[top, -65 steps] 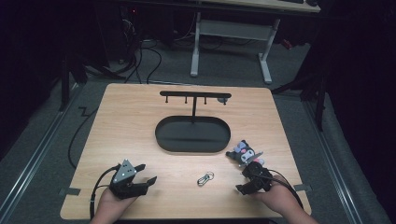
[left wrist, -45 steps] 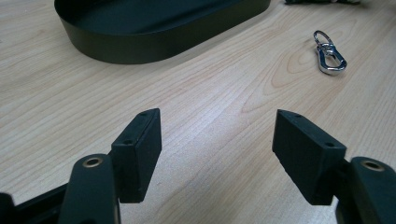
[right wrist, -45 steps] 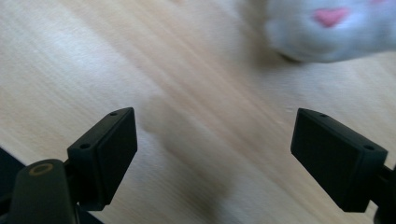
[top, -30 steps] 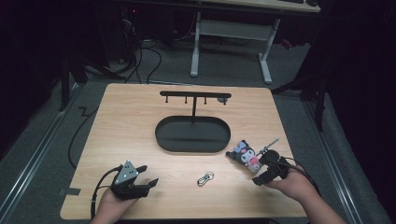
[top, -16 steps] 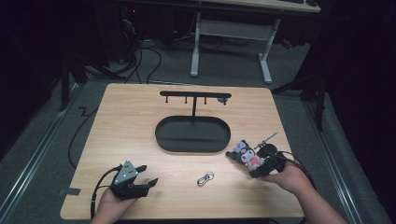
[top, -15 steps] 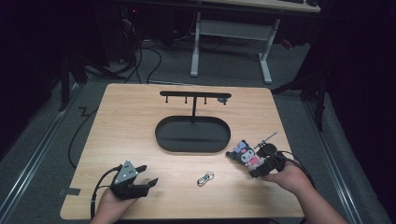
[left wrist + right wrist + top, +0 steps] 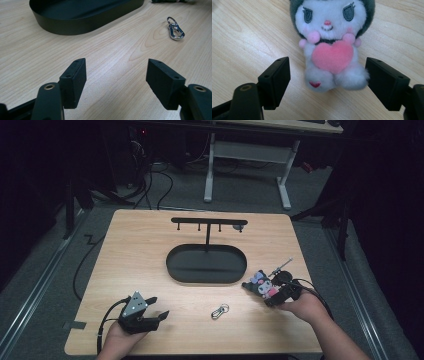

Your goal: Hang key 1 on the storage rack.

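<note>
Black tongs (image 7: 277,296), grey three-cornered plate (image 7: 133,304)

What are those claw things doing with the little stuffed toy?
A person holds a gripper in each hand. The right gripper has its jaws either side of the plush toy lying on the table; they have just been closing but don't squeeze it yet. The left gripper waits open, near a metal clip.

Between the matt black plastic fingers (image 7: 278,82) of the right gripper (image 7: 329,85) lies a fluffy white-and-grey plush doll (image 7: 332,42) with a pink fleece heart; beneath them, a smooth pale wood-grain counter (image 7: 112,62); beyond the left fingers, a glossy silver metal clip (image 7: 175,28) and a satin black oval metal tray (image 7: 75,22)
</note>
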`<state>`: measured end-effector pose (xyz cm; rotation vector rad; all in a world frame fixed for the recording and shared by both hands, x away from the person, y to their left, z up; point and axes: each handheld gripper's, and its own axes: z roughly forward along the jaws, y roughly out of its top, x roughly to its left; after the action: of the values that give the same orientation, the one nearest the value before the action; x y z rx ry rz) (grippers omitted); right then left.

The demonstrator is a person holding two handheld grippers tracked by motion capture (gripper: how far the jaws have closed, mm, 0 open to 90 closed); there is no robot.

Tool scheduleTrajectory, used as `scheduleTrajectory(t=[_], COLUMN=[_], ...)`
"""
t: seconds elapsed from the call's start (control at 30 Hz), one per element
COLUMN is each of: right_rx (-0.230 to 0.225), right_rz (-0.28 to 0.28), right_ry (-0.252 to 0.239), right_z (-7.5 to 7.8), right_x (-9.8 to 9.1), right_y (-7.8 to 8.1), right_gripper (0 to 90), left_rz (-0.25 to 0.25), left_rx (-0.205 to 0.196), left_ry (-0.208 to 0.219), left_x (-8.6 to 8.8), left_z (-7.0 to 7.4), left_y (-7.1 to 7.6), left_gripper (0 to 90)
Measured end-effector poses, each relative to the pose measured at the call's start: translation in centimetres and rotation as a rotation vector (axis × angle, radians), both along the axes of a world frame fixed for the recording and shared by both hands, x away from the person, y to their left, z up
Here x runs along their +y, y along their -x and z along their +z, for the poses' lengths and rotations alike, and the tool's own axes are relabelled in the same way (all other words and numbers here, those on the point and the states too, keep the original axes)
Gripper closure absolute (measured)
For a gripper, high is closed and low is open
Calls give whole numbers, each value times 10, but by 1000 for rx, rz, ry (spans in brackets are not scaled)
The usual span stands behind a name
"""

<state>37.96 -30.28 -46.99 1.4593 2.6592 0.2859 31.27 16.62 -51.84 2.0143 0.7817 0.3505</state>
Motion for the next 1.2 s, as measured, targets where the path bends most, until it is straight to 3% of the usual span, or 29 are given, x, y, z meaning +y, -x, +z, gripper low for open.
scheduleTrajectory(t=[0.37, 0.67, 1.2], right_rx=[10, 2, -5], right_rz=[9, 22, 29], right_ry=[17, 30, 42], right_z=[-8, -13, -15], right_x=[4, 5, 6], right_y=[-7, -9, -7], right_gripper=[295, 433, 475], left_rz=[-4, -4, -5], left_rx=[0, 0, -2], left_ry=[-6, -12, -15], left_x=[0, 0, -1], left_z=[0, 0, -1], left_y=[0, 0, 0], left_gripper=[335, 336, 336])
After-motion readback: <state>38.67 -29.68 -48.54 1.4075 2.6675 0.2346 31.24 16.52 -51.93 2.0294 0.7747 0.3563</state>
